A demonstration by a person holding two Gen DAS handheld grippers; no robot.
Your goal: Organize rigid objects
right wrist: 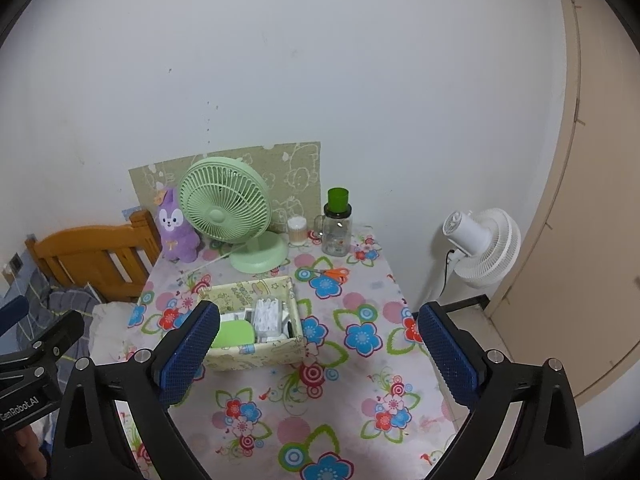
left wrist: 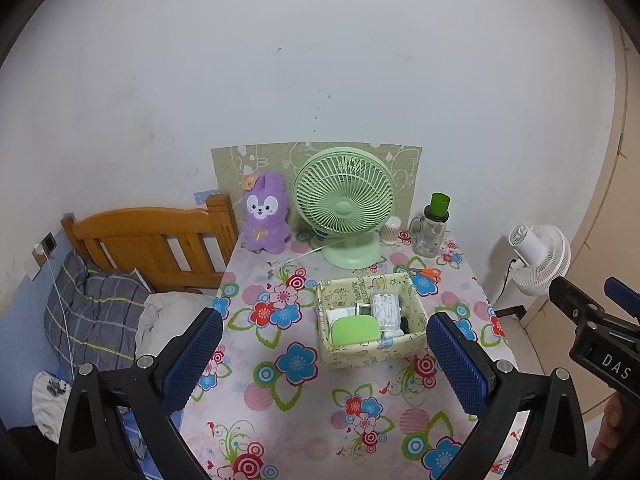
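Hovering above floral table (left wrist: 280, 380), both claws wide, empty. Orange scissors (right wrist: 335, 273) lay loose beyond storage box (right wrist: 256, 322), right of its far corner, long axis crosswise. Right gripper (right wrist: 320, 346) looked nearer than left gripper (left wrist: 324, 354); likely next pick.

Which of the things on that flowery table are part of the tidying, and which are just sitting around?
Likely part of the tidying:
- box already holding small items
- scissors loose on the table
- swab jar
- bottle

Probably just there:
- green fan
- purple plush
- white fan beside the table
- bed

Both claws, left and right, are open and empty.
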